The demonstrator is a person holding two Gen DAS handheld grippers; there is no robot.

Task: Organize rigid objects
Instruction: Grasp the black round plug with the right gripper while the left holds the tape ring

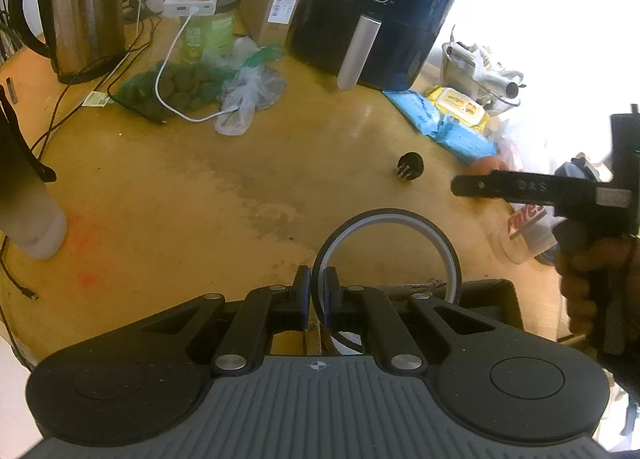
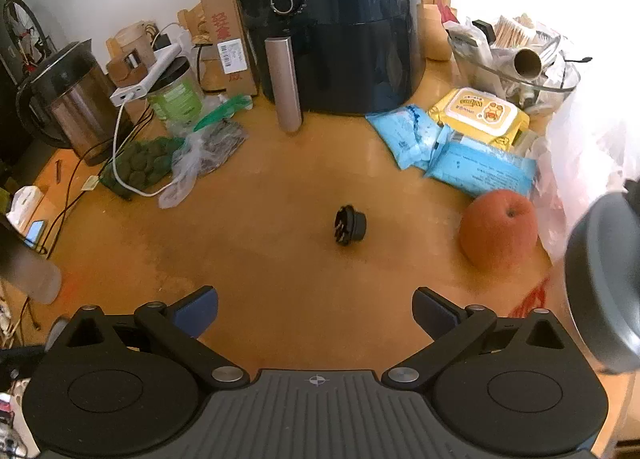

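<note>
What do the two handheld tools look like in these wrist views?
Both are matte black. The left tool and right tool each have a grey ribbed centre plate with a small crosshair mark, two round black housings, linkage arms with silver pivot pins, and blue pads on the fingers. From the side, the right tool shows a pistol-style grip.
</note>
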